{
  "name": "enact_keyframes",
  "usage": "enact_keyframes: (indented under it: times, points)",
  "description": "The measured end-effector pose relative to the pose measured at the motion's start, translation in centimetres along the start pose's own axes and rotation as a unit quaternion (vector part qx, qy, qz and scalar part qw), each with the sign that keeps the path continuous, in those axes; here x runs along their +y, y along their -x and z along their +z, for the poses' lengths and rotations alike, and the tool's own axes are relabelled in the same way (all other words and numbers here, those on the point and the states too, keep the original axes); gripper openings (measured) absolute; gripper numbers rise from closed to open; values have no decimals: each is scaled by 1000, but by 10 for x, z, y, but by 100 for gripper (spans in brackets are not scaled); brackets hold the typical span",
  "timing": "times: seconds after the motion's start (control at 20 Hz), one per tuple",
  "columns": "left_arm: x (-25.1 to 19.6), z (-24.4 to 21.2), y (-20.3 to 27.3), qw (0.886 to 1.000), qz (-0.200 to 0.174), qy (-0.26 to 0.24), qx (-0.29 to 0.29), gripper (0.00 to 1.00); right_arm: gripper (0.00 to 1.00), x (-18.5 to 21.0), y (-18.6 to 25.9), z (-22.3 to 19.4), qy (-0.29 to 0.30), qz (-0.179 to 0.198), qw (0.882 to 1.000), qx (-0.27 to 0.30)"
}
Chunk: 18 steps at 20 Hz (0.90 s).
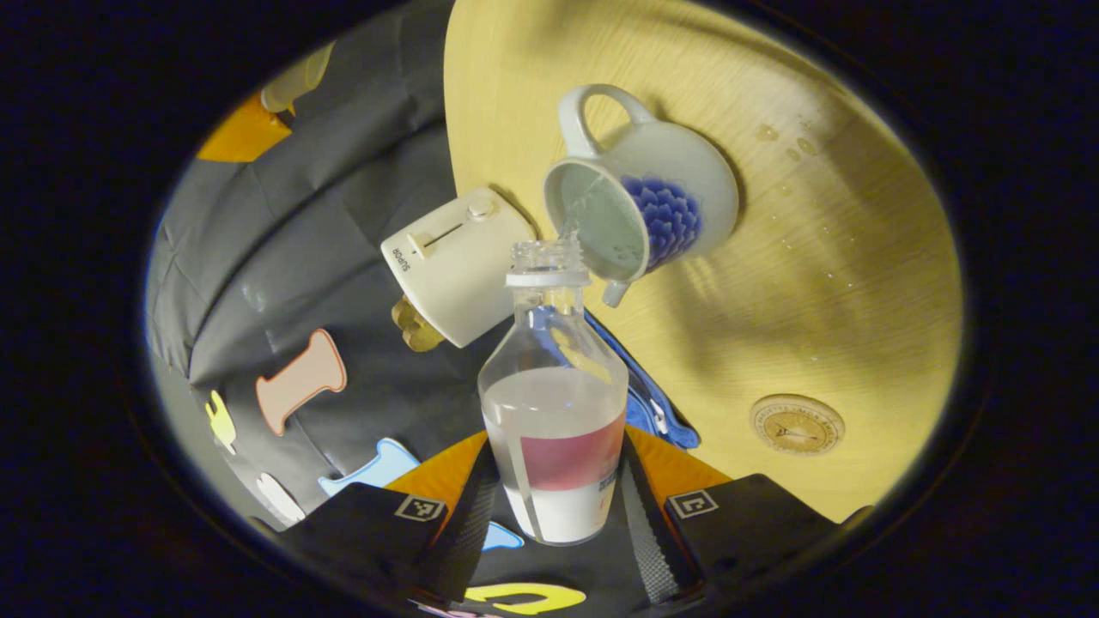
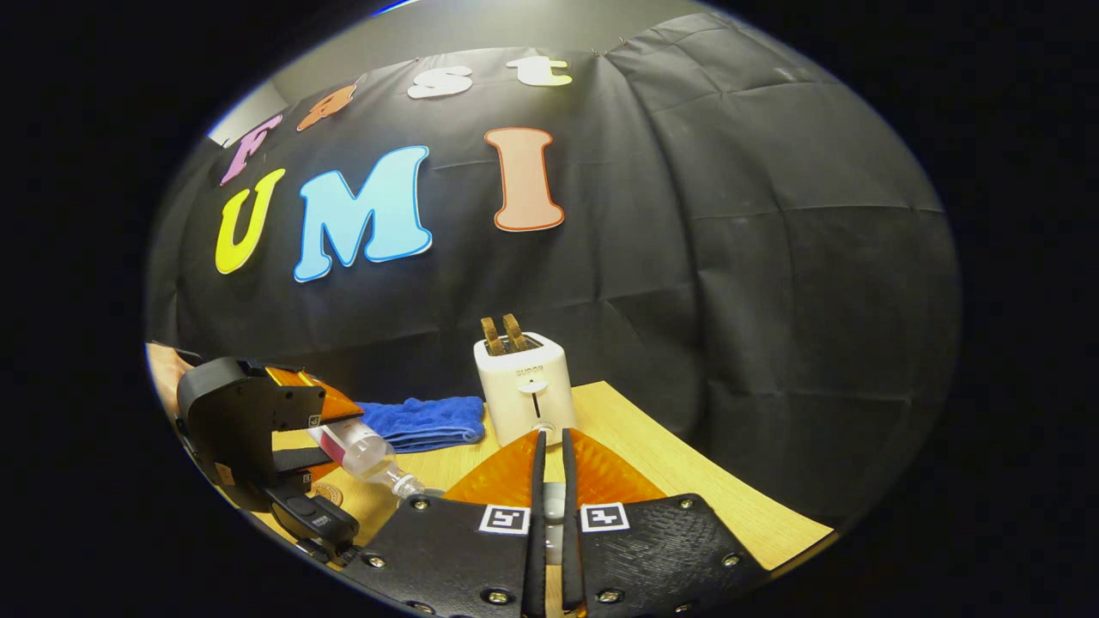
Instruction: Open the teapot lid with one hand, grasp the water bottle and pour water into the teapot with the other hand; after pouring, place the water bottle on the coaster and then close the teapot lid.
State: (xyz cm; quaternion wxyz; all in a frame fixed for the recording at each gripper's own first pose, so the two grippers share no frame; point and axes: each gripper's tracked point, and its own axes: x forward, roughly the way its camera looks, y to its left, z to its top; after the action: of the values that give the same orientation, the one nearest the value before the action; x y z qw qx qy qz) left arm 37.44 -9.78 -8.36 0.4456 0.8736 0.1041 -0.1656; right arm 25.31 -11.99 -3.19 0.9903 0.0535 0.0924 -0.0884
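The left tool [image 1: 554, 506] is clamping the clear plastic water bottle [image 1: 554, 429], tipping its neck over the open white blue-flowered ceramic teapot [image 1: 640, 206] to pour, while the right tool [image 2: 549, 515], nearly closed, is pinching something pale, perhaps the lid.

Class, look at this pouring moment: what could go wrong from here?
1. The water bottle mouth sits at the teapot rim, not over its middle, so water may spill; droplets already dot the table.
2. The toaster stands close beside the teapot, so a spill could reach it.
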Motion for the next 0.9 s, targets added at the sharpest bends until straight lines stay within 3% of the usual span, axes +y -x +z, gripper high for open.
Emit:
enact_keyframes:
  times: [0.9]
  points:
    - [38,2,16,991,34,-128,26,84,7,-2,1,1,-13,2,1000,-2]
